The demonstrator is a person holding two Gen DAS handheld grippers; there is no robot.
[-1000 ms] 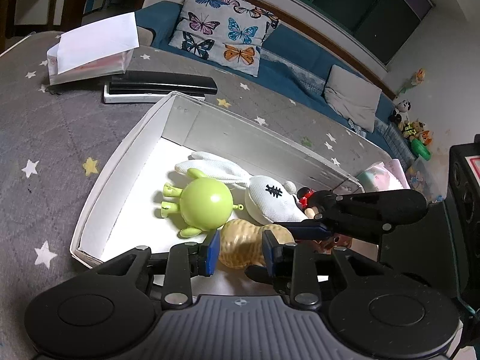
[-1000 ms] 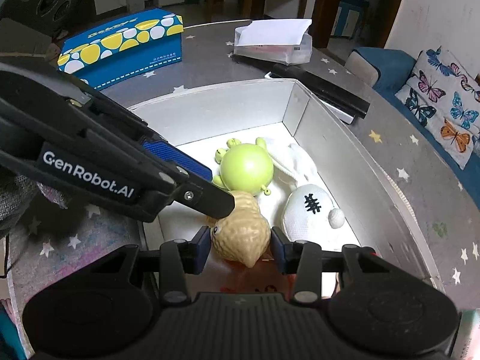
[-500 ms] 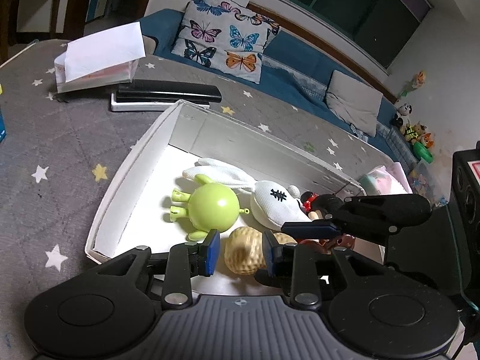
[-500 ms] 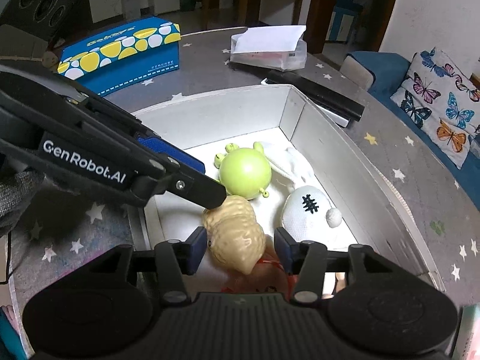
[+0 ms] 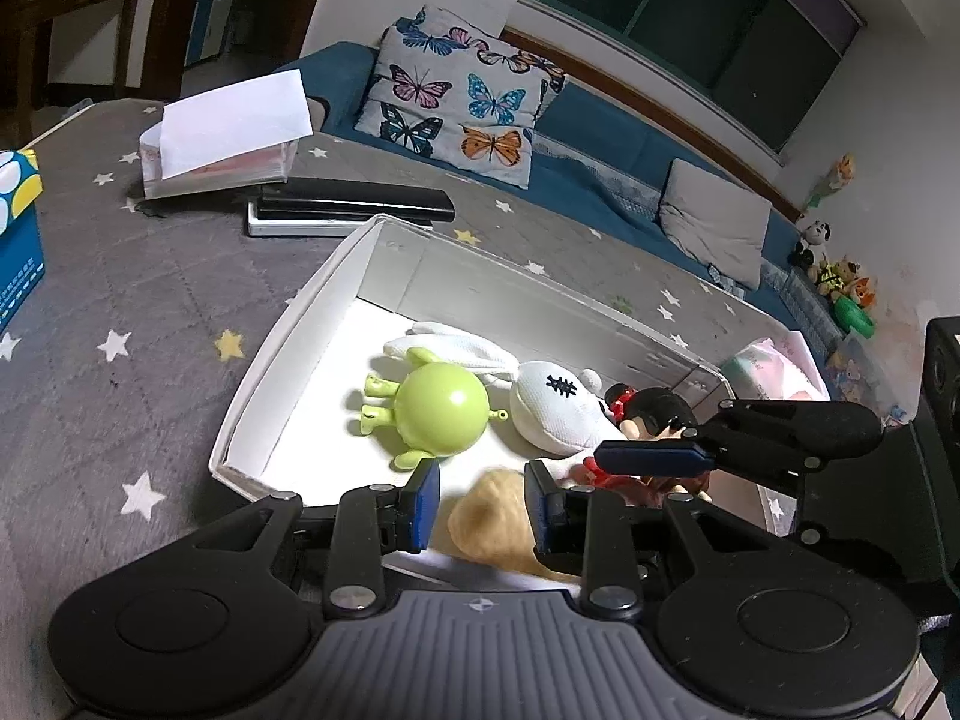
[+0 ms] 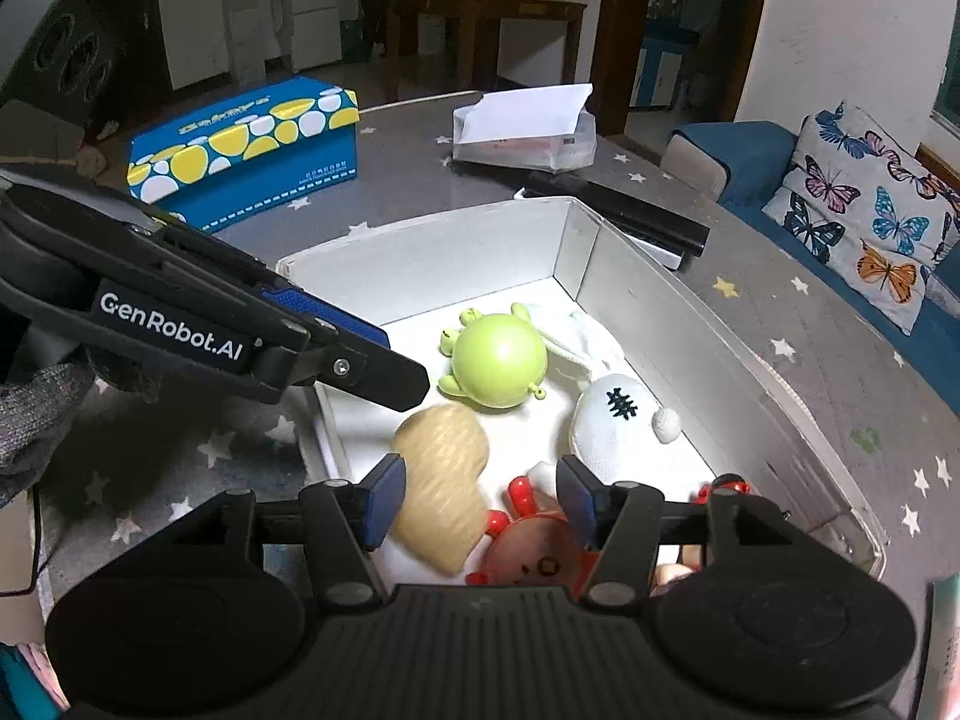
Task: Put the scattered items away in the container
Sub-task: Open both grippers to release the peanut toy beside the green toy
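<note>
Right gripper (image 6: pixel 474 501): we see its jaws have just been opening and now stand apart; the tan toy lies between them on the box floor, close against the left pad and clear of the right one.
Left gripper (image 5: pixel 480 501): we see its blue pads drawn narrow, with nothing pinched; the tan toy shows below, through the gap. In the right wrist view its arm reaches in from the left over the near-left rim of the box.
Tan toy (image 6: pixel 441 480): we find it ridged and peanut-shaped, lying inside the box at the near-left end.
White box (image 6: pixel 720 360): we see an open-topped container on the grey star-patterned cloth (image 6: pixel 840 360).
Green toy (image 6: pixel 498 369): round, with small feet, it sits farther into the box, just beyond the tan toy.
White plush (image 6: pixel 618 423): it lies right of the green toy, a black stitched mark on its top.
Red figure (image 6: pixel 534 546): we see it at the near end, partly hidden by the right gripper.
Blue tissue box (image 6: pixel 246 150): far left on the cloth, outside the box.
</note>
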